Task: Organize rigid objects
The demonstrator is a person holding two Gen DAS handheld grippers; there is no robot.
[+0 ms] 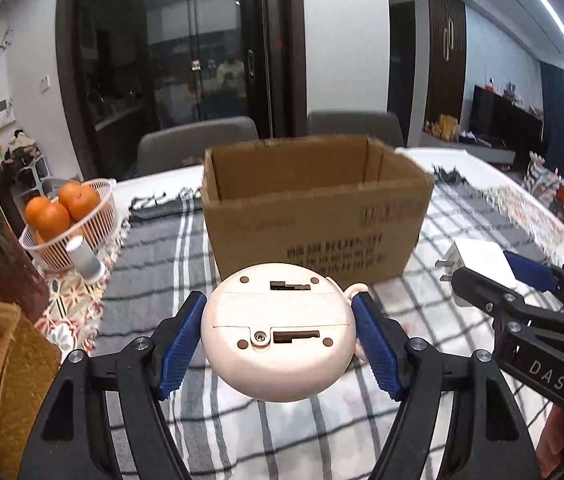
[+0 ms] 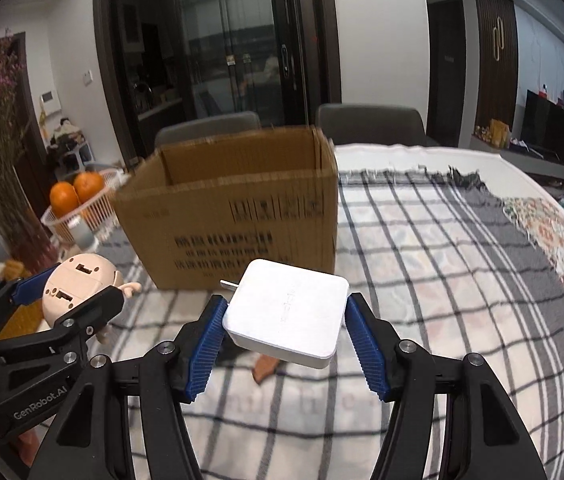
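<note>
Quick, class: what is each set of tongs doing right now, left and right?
Left tongs: shut on the round pink toy, its underside facing the camera.
Right tongs: shut on the white charger, held above the checked cloth.

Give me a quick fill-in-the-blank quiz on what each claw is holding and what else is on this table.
1. The left claw grips a round pink ____.
2. The right claw grips a white ____.
3. The cardboard box stands with its top ____.
4. The white basket holds ____.

Missing words: toy; charger; open; oranges
</note>
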